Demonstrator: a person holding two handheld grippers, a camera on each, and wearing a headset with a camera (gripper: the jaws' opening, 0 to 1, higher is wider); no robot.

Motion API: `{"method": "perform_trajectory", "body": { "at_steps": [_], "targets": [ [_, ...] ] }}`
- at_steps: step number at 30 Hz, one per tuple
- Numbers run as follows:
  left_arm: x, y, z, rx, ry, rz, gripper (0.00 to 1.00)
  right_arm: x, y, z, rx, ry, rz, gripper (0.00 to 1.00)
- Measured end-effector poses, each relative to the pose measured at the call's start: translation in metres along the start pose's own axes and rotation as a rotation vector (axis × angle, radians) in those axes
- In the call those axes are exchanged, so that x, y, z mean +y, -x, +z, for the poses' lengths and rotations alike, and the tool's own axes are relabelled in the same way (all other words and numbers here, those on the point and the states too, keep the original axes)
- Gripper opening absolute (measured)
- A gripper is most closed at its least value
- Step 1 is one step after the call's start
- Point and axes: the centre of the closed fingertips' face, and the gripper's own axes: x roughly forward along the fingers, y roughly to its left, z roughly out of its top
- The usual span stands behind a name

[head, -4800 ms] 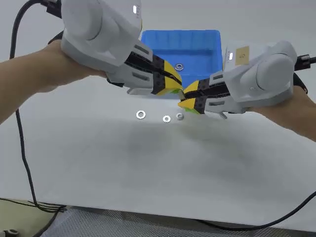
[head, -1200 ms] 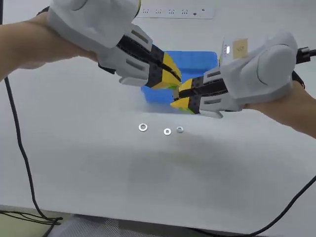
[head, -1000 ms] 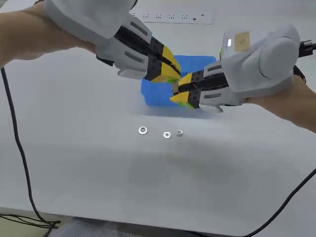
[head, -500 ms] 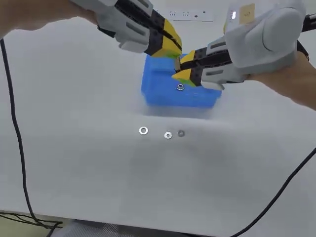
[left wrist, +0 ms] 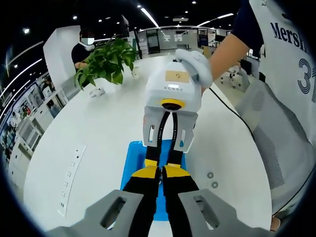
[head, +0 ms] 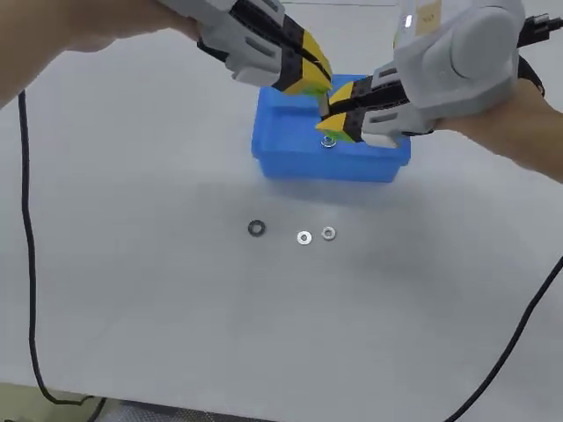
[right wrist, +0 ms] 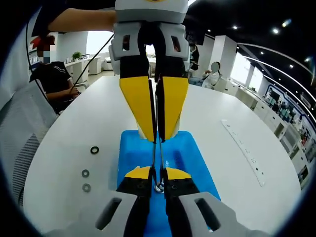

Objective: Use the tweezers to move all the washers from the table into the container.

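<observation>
1. Worktop (head: 176, 334): white, plain, carrying everything below.

2. Container (head: 290, 167): a blue open tray at the far side of the worktop, upright, with both tools above it.

3. Left tongs (head: 317, 76): clenched on the upper end of the tweezers, as the right gripper view shows.

4. Right tongs (head: 339, 110): clenched lower down on the tweezers, squeezing the two blades together.

5. Tweezers (right wrist: 157, 153): a thin metal pair running between the two tools, tip pointing down into the container.

6. Loose washers (head: 303, 237): three in a short row on the worktop, well apart from the container's near wall, not yet moved.

7. Tip washer (right wrist: 159, 187): one small ring at the tweezers' tip, over the blue floor.

Assessment: the step in hand appears to be the drop into the container. To do it well:
- Keep the tip inside the walls and low, so the ring cannot bounce out.
- Hold the left tongs steady as the anchor.
- Ease only the right tongs, slowly, so the blades part without flicking.

Not verified:
- Whether the tip washer is pinched or already lies on the container floor.
- The blade tips, which are masked by the right tongs.
- The container's far wall, which is covered by both tools in the head view.
</observation>
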Motion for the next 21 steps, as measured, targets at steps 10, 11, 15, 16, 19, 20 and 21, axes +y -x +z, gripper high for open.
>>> {"method": "perform_trajectory", "body": {
  "at_steps": [10, 11, 15, 16, 19, 20, 21],
  "targets": [
    [0.0, -0.005, -0.006, -0.005, 0.022, -0.017, 0.07, 0.004, -0.002, -0.006, 0.0, -0.028, 0.008, 0.1],
    [0.0, -0.005, -0.006, -0.007, 0.022, -0.018, 0.07, 0.005, -0.002, -0.006, 0.0, -0.027, 0.01, 0.1],
    [-0.001, -0.003, -0.003, -0.018, 0.02, -0.013, 0.07, 0.008, 0.001, -0.004, 0.001, -0.02, 0.009, 0.11],
    [-0.002, -0.001, -0.001, -0.021, 0.018, -0.012, 0.07, 0.008, 0.002, -0.003, 0.0, -0.021, 0.009, 0.11],
    [-0.003, 0.003, 0.003, -0.027, 0.011, -0.006, 0.06, 0.008, 0.008, 0.003, -0.007, -0.015, 0.004, 0.11],
    [-0.003, 0.005, 0.005, -0.03, 0.007, -0.004, 0.06, 0.008, 0.009, 0.005, -0.01, -0.015, 0.003, 0.11],
    [-0.005, 0.008, 0.008, -0.034, 0.005, -0.005, 0.06, 0.009, 0.012, 0.008, -0.015, -0.012, 0.002, 0.11]
  ]
}}
